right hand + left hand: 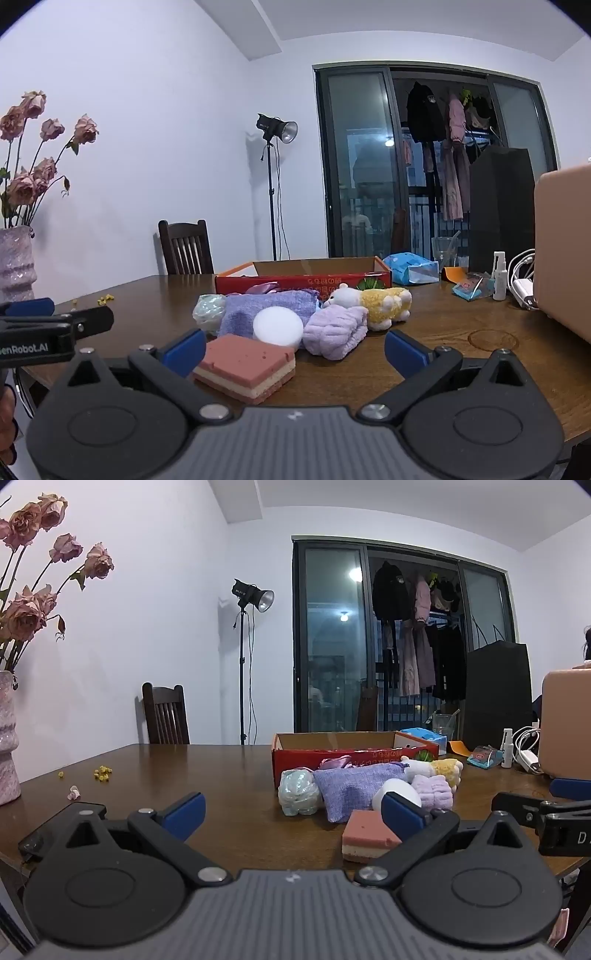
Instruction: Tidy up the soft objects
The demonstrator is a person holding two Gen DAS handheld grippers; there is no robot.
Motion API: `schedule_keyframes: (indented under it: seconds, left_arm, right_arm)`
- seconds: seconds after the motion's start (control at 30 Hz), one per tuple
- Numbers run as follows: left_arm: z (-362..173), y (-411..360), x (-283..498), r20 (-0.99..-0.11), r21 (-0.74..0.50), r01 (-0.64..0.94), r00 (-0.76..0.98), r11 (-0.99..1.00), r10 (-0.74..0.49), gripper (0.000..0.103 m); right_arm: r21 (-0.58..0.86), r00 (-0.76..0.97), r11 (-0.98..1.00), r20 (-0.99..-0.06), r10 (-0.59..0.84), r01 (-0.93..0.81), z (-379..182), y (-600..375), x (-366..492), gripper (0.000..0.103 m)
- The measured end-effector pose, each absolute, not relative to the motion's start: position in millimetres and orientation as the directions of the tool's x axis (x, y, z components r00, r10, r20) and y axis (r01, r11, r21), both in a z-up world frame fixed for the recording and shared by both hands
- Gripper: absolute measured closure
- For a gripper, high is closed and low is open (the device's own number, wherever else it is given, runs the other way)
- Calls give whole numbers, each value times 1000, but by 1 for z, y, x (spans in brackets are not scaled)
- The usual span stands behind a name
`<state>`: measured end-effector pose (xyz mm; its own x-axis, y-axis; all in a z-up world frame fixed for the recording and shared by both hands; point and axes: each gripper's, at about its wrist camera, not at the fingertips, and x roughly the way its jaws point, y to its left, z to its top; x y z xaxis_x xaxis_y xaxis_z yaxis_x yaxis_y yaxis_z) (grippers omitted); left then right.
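A heap of soft things lies on the wooden table before a red cardboard box: a pink layered sponge, a white round puff, a purple cloth, a lilac fluffy piece, a yellow-and-white plush sheep and a pale green bundle. My left gripper is open and empty, short of the heap. My right gripper is open and empty, just behind the sponge.
A vase of dried roses stands at the left. A pink case, cables, a spray bottle, a blue packet and a glass stand at the right. A chair is behind the table.
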<state>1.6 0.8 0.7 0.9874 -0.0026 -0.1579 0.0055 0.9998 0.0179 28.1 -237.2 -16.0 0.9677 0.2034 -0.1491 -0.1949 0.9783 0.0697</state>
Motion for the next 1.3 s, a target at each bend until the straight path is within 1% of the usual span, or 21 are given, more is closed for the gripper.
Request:
schedule_keyframes:
  seconds: [0.17,0.43,1.3]
  left_arm:
    - [1,-1,5,-150,25,9,989,1000,-6,0]
    - [0,-1,-2,-122,28,8,992,1000,-4,0]
    - [0,2,-4,-129,22,7,992,1000,-4,0]
  right_arm:
    - [88,967,979,-162,197,-185,-19,-238,30,0]
    - [59,969,979,-145,201,-194,-16,-233,25,0]
    - [66,967,979,-159,199,-190,-20,-236,27,0]
